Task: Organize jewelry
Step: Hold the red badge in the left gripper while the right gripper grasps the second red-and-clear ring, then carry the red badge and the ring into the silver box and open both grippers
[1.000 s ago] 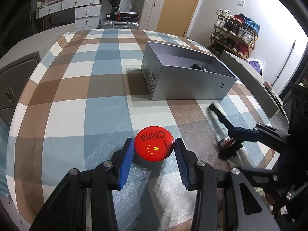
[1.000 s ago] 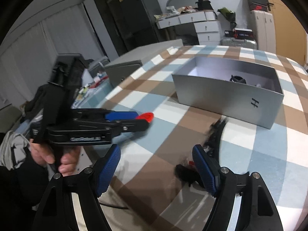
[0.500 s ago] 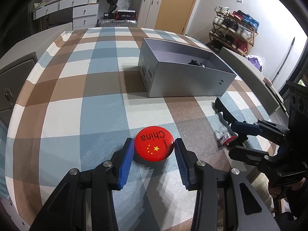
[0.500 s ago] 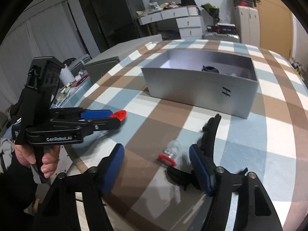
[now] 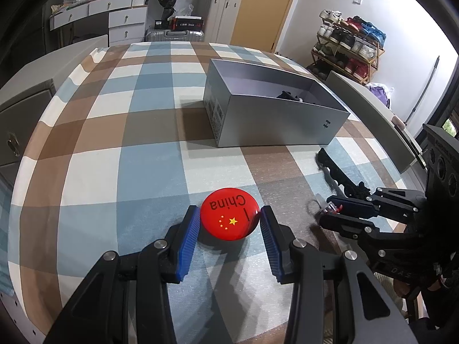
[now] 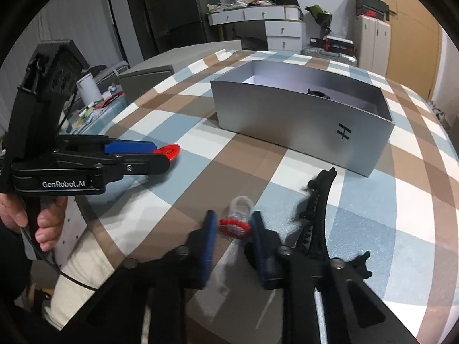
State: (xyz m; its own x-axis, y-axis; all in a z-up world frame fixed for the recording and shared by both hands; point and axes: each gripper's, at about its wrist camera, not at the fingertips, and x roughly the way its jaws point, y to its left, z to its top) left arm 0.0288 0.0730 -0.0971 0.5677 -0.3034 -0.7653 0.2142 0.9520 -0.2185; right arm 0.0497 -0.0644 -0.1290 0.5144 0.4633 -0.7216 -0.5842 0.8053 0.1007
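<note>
A round red badge (image 5: 229, 219) with "China" and yellow stars lies on the checked tablecloth, and my left gripper (image 5: 229, 212) is shut on it, blue pads (image 5: 188, 238) against both sides. From the right wrist view that left gripper (image 6: 160, 157) shows side-on, the badge (image 6: 170, 150) peeking out at its tip. My right gripper (image 6: 233, 223) has its jaws closing tight on a small clear trinket with a red rim (image 6: 235, 225), pads touching each side. A long black hair clip (image 6: 318, 200) lies just right of it. The open grey box (image 6: 301, 126) stands beyond.
A dark item (image 5: 287, 95) lies inside the grey box (image 5: 272, 123). A grey lid or board (image 5: 373, 114) leans along the table's right edge. A hand (image 6: 43, 223) holds the left gripper's handle at the near table edge. Drawers, suitcases and a shoe rack stand behind.
My right gripper has narrowed from wide open to shut around the clear red-rimmed trinket. The left gripper and the badge have not moved.
</note>
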